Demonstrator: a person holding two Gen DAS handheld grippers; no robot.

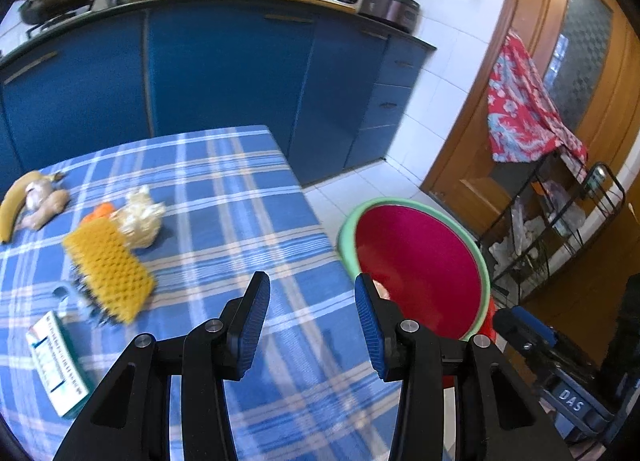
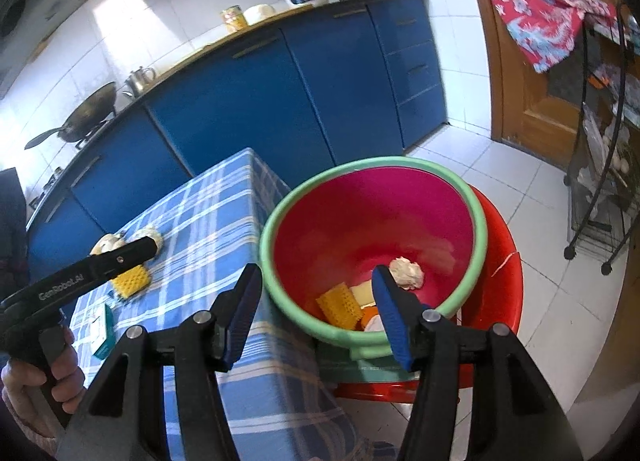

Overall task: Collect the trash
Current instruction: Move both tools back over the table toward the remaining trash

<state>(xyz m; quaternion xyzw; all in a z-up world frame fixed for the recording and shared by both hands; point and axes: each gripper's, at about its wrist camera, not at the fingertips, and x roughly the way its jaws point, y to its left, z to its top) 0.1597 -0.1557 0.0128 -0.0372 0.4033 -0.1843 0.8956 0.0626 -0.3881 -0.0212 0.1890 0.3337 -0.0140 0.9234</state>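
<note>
Blue cabinets (image 1: pixel 224 69) and white wall tiles back a kitchen where a checked blue cloth covers the counter (image 1: pixel 240 221). Just beside the counter's edge sits a red basin (image 2: pixel 376 229) with a green rim, resting on a red stool (image 2: pixel 496 285).

On the counter, well left of the basin, the left wrist view shows a banana (image 1: pixel 10 209), a crumpled wrapper (image 1: pixel 142 217), a yellow sponge (image 1: pixel 108 273) and a small box (image 1: pixel 56 365); these are out of the basin.

Only the right wrist view looks into the basin: a paper wad (image 2: pixel 406 273), another yellow sponge piece (image 2: pixel 340 305) and scraps lie at its bottom.

Left gripper (image 1: pixel 312 321) hangs over the counter's edge, fingers spread, nothing between. Right gripper (image 2: pixel 316 313) hovers at the basin's near rim, fingers spread and bare.
</note>
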